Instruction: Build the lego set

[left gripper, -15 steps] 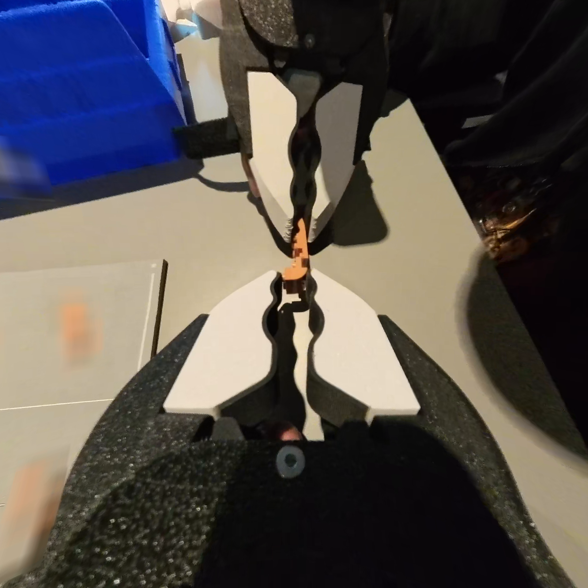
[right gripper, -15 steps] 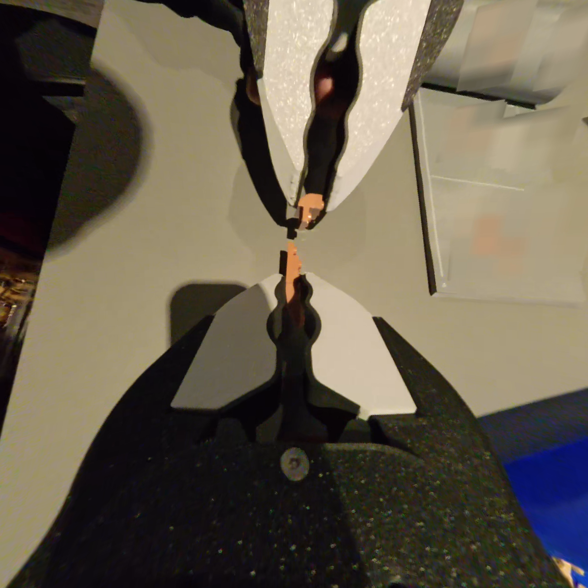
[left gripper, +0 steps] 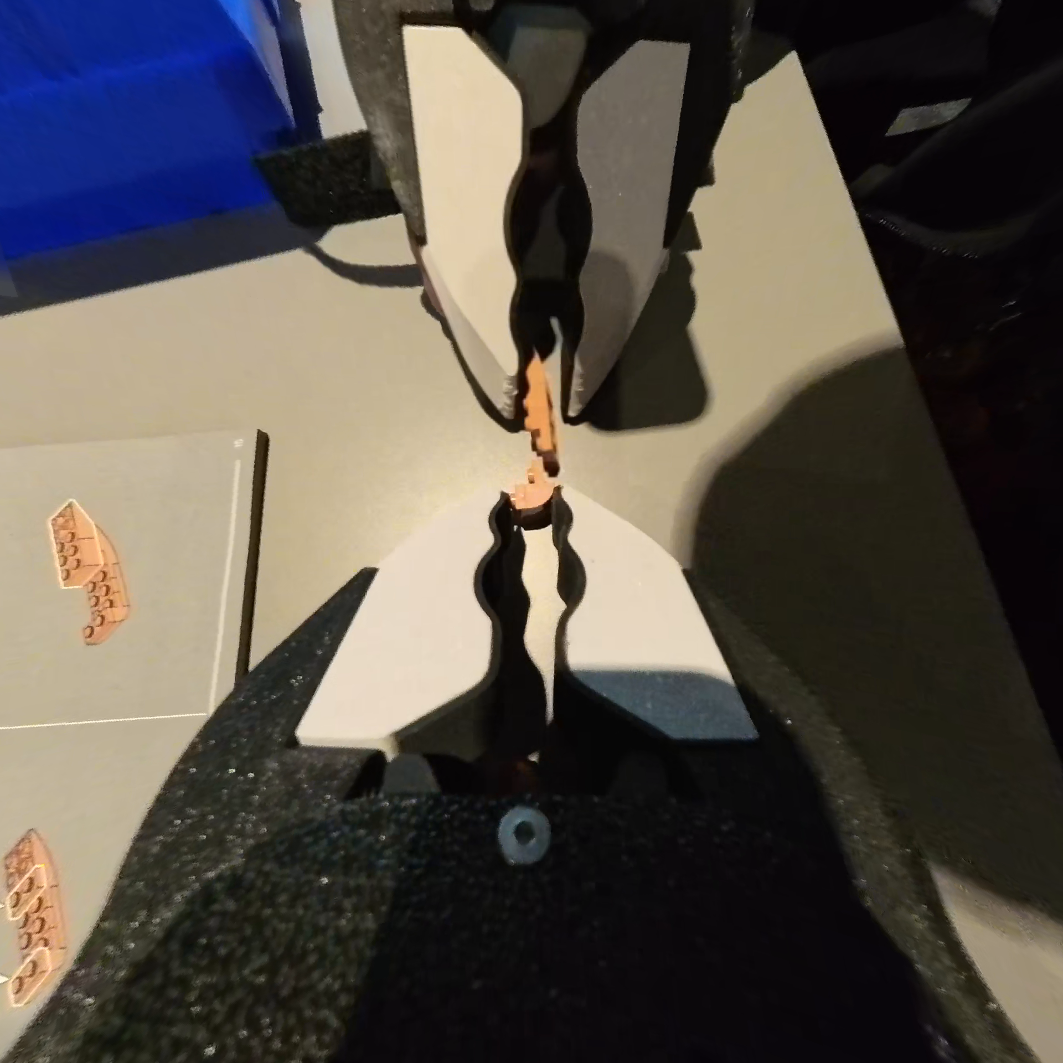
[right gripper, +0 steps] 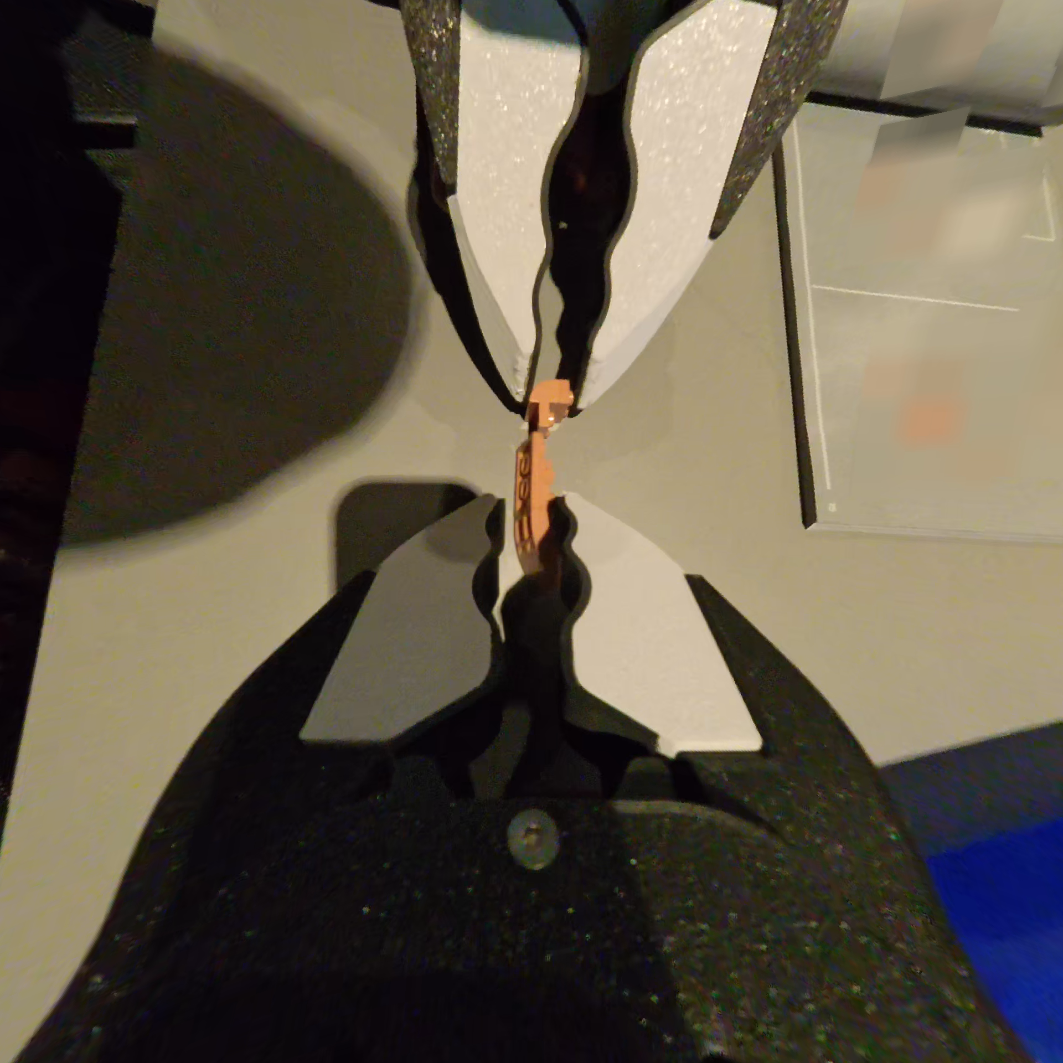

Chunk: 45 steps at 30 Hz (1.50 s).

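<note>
Orange plastic meets orange plastic above a grey table (left gripper: 172, 356): a small lego piece (left gripper: 532, 501), pinched at the tips of the left gripper (left gripper: 532, 506), faces a longer stepped lego assembly (left gripper: 540, 411) clamped in the right gripper (left gripper: 538, 402), which reaches in from 12 o'clock. Both tools are closed narrowly on their parts. The two parts look to be just touching or a hair apart at the join; which one cannot be told.

Misalignment appears the main risk: both holds are slim fingertip grips, so a push off the stud line could twist a part sideways or pop it loose onto the table.

Only the left wrist view shows the instruction sheet (left gripper: 144, 575) sharply, at 9 o'clock, with its pictured orange build, and a blue bin (left gripper: 126, 115) at 10 o'clock. Only the right wrist view reveals the assembly's (right gripper: 532, 506) hollowed underside and curved length, and the small piece's (right gripper: 551, 402) blocky end.
</note>
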Motion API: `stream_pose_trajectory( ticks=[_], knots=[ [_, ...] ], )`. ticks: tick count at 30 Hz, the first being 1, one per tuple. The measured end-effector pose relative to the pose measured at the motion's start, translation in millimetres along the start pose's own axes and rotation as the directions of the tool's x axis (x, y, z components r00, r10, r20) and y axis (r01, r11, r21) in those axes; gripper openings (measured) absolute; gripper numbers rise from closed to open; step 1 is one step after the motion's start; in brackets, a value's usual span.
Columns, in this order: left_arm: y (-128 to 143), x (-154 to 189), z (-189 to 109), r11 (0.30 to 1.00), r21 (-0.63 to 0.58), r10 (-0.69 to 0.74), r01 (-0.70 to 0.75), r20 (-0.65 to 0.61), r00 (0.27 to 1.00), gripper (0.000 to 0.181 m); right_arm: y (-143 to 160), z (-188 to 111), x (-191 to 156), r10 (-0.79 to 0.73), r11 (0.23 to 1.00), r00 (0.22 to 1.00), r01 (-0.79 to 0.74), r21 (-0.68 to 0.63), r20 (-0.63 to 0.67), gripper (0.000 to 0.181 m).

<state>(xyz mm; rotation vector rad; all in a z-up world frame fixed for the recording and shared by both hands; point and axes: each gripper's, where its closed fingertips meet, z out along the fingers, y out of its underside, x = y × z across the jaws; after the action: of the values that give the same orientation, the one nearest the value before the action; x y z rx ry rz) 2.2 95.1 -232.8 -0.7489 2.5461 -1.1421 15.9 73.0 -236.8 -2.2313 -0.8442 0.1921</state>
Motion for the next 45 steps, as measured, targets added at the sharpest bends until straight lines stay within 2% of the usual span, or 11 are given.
stream_pose_trajectory(
  ticks=[4, 10, 20, 28, 35, 45],
  knots=[
    [-0.4, -0.4, 0.1, 1.0, 0.0, 0.0, 0.0, 0.002, 1.0, 0.013, -0.8, 1.7, 0.5, -0.003, 1.0, 1.0, 0.002, -0.006, -0.005, 0.019],
    [-1.2, -3.4, 0.8, 1.0, 0.0, -0.021, 0.021, 0.012, 1.0, 0.013, -1.4, 2.3, -0.9, -0.02, 1.0, 1.0, 0.02, -0.008, -0.008, 0.013],
    [-5.1, 1.8, 4.4, 1.0, 0.0, -0.025, 0.025, -0.008, 1.0, 0.013, -4.9, 4.5, -0.7, -0.04, 0.999, 0.999, 0.04, -0.004, -0.032, 0.012],
    [-5.3, 2.9, 4.3, 1.0, 0.0, -0.017, 0.017, -0.008, 1.0, 0.013, -7.9, 6.0, 1.8, -0.044, 0.999, 0.997, 0.045, 0.001, -0.069, 0.016],
    [-4.9, 3.8, 3.7, 1.0, 0.0, -0.027, 0.027, 0.001, 1.0, 0.013, -7.1, 2.8, 4.7, -0.043, 0.999, 0.993, 0.044, 0.008, -0.111, 0.028],
    [-4.7, 4.6, 3.5, 1.0, -0.001, -0.017, 0.017, 0.016, 1.0, 0.013, -13.9, 10.3, 0.5, -0.056, 0.998, 0.996, 0.056, -0.001, -0.075, 0.027]
  ],
)
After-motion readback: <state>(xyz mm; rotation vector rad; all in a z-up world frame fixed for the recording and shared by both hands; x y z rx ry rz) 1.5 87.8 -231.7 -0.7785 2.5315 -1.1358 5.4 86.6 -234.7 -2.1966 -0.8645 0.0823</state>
